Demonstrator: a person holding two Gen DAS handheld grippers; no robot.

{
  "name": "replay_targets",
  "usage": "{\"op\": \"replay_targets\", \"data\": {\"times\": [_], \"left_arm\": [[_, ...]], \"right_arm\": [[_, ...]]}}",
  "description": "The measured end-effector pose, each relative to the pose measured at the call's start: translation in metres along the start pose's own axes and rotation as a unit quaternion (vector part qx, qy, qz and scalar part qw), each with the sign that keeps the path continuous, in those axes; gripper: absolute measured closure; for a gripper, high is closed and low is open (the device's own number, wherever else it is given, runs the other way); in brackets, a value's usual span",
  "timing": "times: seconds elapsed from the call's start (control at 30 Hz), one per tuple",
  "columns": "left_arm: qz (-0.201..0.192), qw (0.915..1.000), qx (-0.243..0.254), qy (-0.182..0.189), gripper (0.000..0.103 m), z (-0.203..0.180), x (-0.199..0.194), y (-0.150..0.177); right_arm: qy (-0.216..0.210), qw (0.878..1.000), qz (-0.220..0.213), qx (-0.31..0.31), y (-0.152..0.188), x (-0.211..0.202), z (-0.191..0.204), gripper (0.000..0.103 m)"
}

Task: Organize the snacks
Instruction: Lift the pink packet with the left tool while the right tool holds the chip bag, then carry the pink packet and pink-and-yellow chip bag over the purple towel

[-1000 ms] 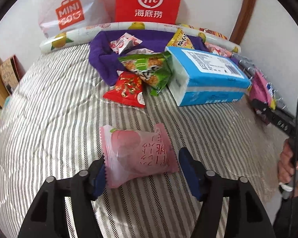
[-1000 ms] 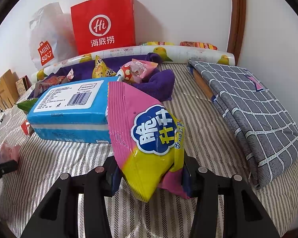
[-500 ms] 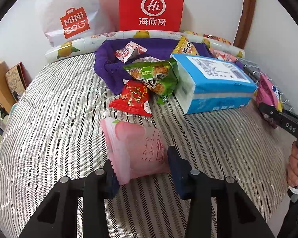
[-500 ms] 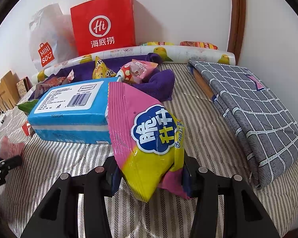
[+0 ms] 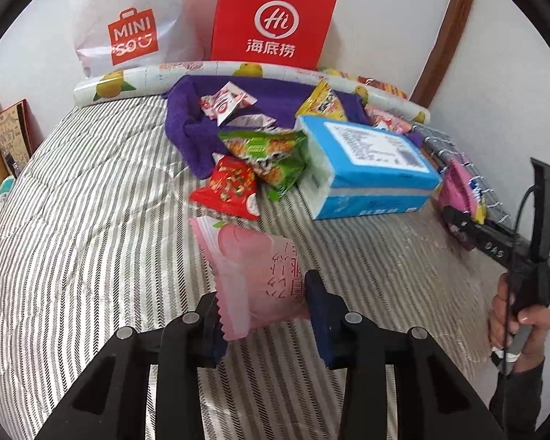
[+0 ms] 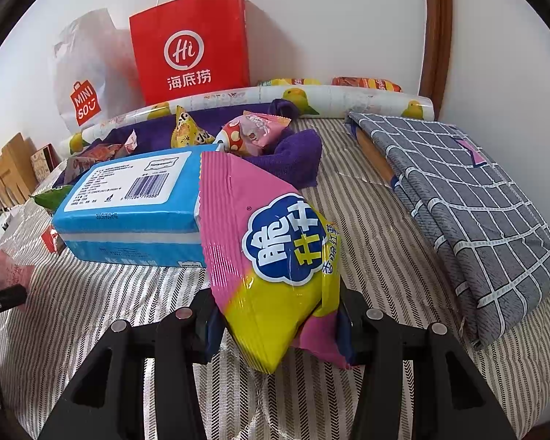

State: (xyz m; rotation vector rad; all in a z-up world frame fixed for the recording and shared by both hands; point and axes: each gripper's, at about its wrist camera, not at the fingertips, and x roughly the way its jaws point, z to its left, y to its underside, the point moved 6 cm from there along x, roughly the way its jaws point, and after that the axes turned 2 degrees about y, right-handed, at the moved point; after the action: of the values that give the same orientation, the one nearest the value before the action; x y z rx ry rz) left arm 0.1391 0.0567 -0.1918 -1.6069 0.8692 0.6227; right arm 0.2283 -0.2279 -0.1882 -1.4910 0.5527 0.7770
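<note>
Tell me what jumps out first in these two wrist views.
The right gripper is shut on a big pink-and-yellow snack bag, filling that view's center. The left gripper clamps a pale pink packet over the striped bedcover. Behind, a red paper bag stands against the wall.

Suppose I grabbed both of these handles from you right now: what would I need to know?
Left hand-held gripper: shut on the pale pink snack packet, held above the striped bedspread.
Right hand-held gripper: shut on the big pink-and-yellow snack bag, held upright.
Still loose: red packet and green packet beside the blue tissue pack; several more snacks on the purple towel.
Done: two snacks picked up, neither put away.
Left: place both, then gather the rest. No bin shows; the red paper bag at the wall is one possible spot.
</note>
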Motion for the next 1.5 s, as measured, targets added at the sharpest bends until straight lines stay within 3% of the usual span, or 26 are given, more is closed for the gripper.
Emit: {"op": "replay_targets", "data": {"times": [0.2,0.47,0.67,1.1,1.5], "left_arm": [[-0.01,0.9997,0.013,0.019,0.068,-0.014,-0.011,-0.009],[-0.018,0.9985,0.027,0.045,0.068,-0.031,-0.021,-0.023],[-0.014,0.9966,0.018,0.079,0.068,-0.041,-0.022,-0.034],[-0.011,0.9967,0.008,0.08,0.068,-0.045,-0.017,-0.074],[-0.018,0.9976,0.006,0.067,0.068,-0.034,-0.001,-0.125]], "right_arm": [[0.006,1.0,-0.007,-0.013,0.001,-0.008,0.004,0.055],[-0.045,0.999,-0.011,0.028,0.002,-0.039,0.007,0.055],[-0.064,0.997,-0.03,0.004,-0.012,-0.067,0.027,0.055],[-0.077,0.995,-0.043,-0.04,-0.06,-0.079,0.061,0.055],[-0.09,0.995,-0.039,-0.023,-0.127,-0.047,0.061,0.055]]}}
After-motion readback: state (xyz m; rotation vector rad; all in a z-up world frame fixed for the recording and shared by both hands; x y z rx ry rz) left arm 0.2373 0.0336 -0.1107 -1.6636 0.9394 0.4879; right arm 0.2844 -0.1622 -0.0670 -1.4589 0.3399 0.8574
